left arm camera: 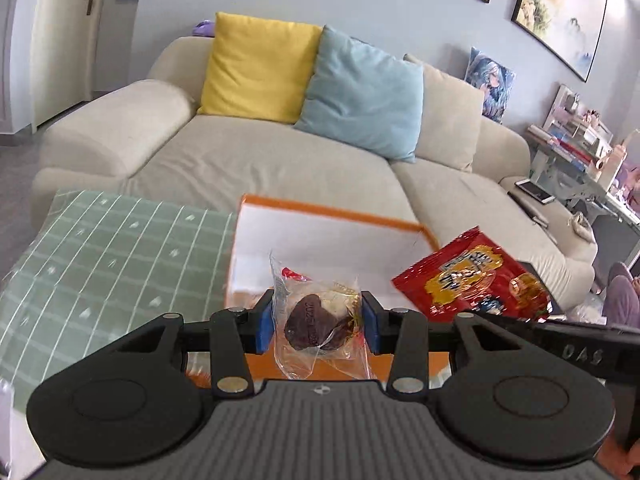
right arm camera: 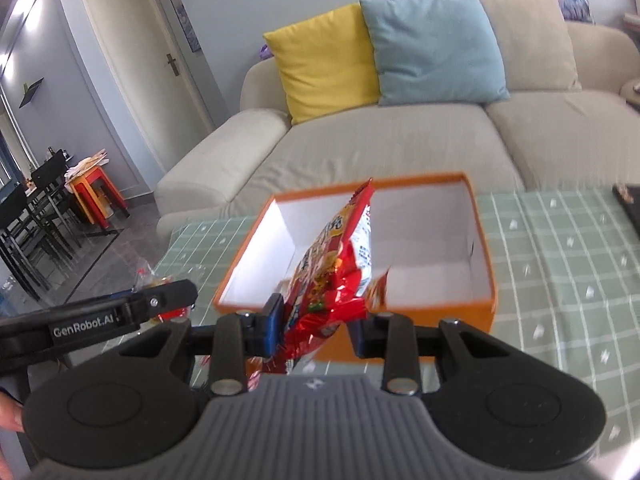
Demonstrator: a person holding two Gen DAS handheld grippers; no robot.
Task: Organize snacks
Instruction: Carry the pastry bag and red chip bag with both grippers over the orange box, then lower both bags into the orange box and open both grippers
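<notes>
Both snacks hung above the desk, near the empty orange box: left gripper jaws clamping a clear-wrapped pastry, right gripper jaws pinching a red packet. Next, seemingly, lowering them into the box.

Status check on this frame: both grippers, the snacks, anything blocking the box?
Left gripper shut on clear-wrapped pastry. Right gripper shut on red snack bag. Both held in front of open orange box, which looks empty. Nothing blocking it.
</notes>
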